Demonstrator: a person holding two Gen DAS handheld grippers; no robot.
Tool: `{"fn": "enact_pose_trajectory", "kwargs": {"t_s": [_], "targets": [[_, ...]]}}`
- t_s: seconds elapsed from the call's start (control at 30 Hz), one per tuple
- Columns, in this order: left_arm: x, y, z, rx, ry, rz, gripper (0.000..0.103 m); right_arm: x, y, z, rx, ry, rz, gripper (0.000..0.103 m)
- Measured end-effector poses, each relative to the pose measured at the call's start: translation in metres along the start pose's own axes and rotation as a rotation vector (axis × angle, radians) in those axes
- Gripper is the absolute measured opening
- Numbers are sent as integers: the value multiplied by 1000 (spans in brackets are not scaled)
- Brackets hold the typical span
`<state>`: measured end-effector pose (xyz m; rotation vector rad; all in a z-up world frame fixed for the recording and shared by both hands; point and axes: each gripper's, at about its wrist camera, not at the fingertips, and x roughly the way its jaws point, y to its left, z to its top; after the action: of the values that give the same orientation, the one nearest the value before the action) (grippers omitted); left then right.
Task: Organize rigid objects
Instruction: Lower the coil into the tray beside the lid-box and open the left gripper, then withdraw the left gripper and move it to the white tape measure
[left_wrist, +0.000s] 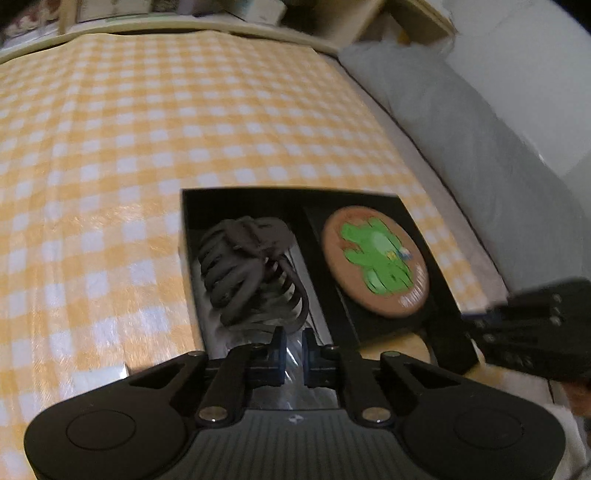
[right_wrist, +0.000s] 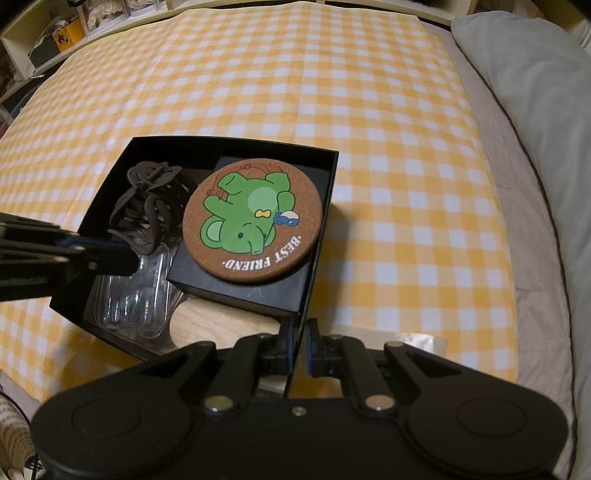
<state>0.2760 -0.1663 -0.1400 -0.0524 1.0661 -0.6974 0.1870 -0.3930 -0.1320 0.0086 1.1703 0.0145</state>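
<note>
The clear plastic case (right_wrist: 129, 299) is what's being dealt with right now, it's lying in the near left part of the black box (right_wrist: 321, 206), right under the brown claw clip (right_wrist: 147, 206) that's sort of resting half over its far end. The left gripper (left_wrist: 293, 345) is reaching down into that corner with its tongs pressed almost together right at the clear plastic, looks like it's pinching a thin edge of it but honestly it's too glossy to say for sure. To the right in the same box there's a smaller black box (right_wrist: 240, 284) with the round elephant coaster (right_wrist: 253, 218) lying on top, tilted a bit. The right gripper (right_wrist: 300, 345) is clamped on the box's near wall, keeping it steady on the yellow checked cloth (right_wrist: 388, 129). If I were doing it I'd keep that right hold firm and move the case slow and low so the clip slides off instead of getting dragged along, and stay away from that coaster since it looks ready to slip
</note>
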Motion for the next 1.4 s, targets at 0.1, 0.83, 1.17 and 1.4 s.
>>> {"fn": "enact_pose_trajectory", "kwargs": {"t_s": [0.1, 0.83, 1.17, 1.4], "targets": [[0, 7, 3, -35, -71, 21, 6, 0, 0, 0, -1, 0, -1, 7], [1, -12, 3, 22, -68, -30, 39, 2, 2, 1, -12, 16, -6, 7], [6, -15, -2, 105, -91, -64, 40, 3, 3, 1, -23, 24, -16, 7], [-2, -4, 4, 14, -76, -186, 40, 4, 2, 1, -24, 26, -14, 7]]}}
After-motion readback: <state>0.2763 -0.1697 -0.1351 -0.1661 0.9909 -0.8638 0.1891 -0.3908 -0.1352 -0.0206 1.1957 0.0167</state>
